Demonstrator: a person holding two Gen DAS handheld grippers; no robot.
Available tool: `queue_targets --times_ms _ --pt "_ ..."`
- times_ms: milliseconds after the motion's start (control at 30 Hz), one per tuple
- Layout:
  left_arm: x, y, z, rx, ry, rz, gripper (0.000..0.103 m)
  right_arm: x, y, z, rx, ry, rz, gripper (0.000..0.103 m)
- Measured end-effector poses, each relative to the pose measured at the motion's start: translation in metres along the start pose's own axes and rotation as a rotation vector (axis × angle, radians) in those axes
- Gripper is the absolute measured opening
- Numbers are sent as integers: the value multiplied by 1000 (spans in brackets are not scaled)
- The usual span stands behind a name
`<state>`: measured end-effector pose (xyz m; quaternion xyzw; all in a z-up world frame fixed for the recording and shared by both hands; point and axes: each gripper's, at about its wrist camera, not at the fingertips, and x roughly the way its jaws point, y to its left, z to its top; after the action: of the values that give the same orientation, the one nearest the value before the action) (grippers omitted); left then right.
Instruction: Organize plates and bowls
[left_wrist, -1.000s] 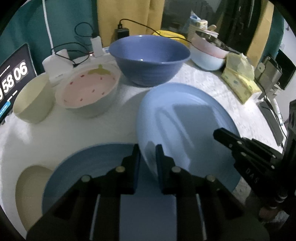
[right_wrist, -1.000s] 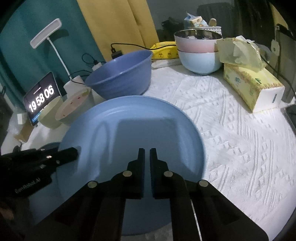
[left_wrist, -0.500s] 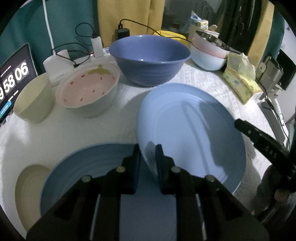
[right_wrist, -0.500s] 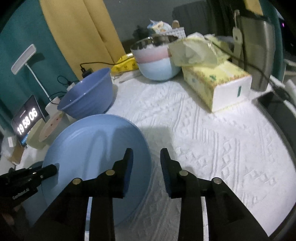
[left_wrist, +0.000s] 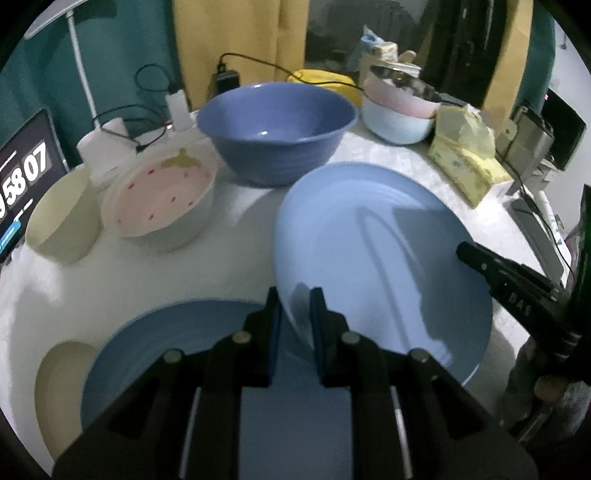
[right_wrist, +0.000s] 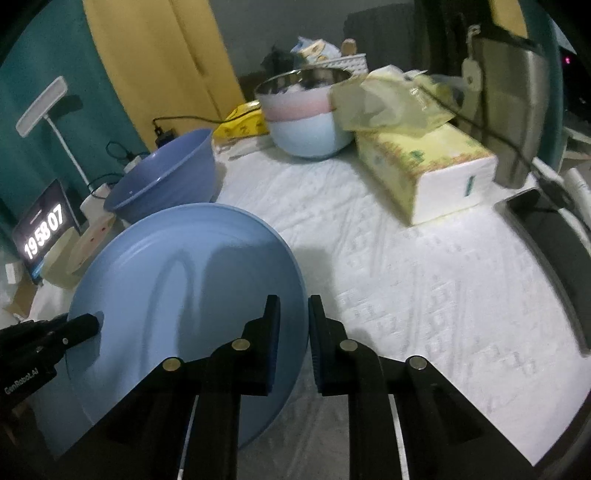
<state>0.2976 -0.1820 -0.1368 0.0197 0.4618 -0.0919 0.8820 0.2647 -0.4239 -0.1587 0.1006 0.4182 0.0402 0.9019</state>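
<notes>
A light blue plate (left_wrist: 369, 251) (right_wrist: 184, 280) is held tilted above the white cloth. My left gripper (left_wrist: 295, 306) (right_wrist: 94, 325) is shut on its left rim. My right gripper (right_wrist: 293, 314) (left_wrist: 461, 249) straddles the plate's right rim; its jaws are closing and the pads sit against the rim. Under the left gripper a darker blue plate (left_wrist: 166, 332) lies on a cream plate (left_wrist: 62, 387). Behind stand a big blue bowl (left_wrist: 277, 125) (right_wrist: 170, 173), a strawberry-patterned bowl (left_wrist: 159, 192), a cream bowl (left_wrist: 62, 218) and a stack of pastel bowls (left_wrist: 399, 110) (right_wrist: 306, 110).
A yellow tissue pack (right_wrist: 424, 162) lies at the right, with a dark phone (right_wrist: 546, 229) near the table's right edge. A clock screen (right_wrist: 44, 229), a white lamp (right_wrist: 40, 107) and charger cables stand at the back left. White cloth (right_wrist: 406, 295) shows right of the plate.
My right gripper drew back from over the plate's middle to its right rim, opened, then closed around that rim. The left gripper kept its hold and stayed put.
</notes>
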Motion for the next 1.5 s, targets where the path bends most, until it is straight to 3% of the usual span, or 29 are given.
queue_targets --times_ms 300,567,967,1367,1500 --pt "25 -22 14 54 54 -39 16 0 -20 -4 47 26 -59 17" --pt "49 -19 6 88 131 -35 23 -3 -5 -4 8 16 -68 19" --pt "36 11 -10 82 123 15 24 3 28 -12 -46 49 -32 20" --pt "13 17 -13 61 95 -6 26 -18 33 -21 -35 15 -75 24" --pt "1 23 -16 42 70 -12 31 -29 41 -25 -47 7 -65 24"
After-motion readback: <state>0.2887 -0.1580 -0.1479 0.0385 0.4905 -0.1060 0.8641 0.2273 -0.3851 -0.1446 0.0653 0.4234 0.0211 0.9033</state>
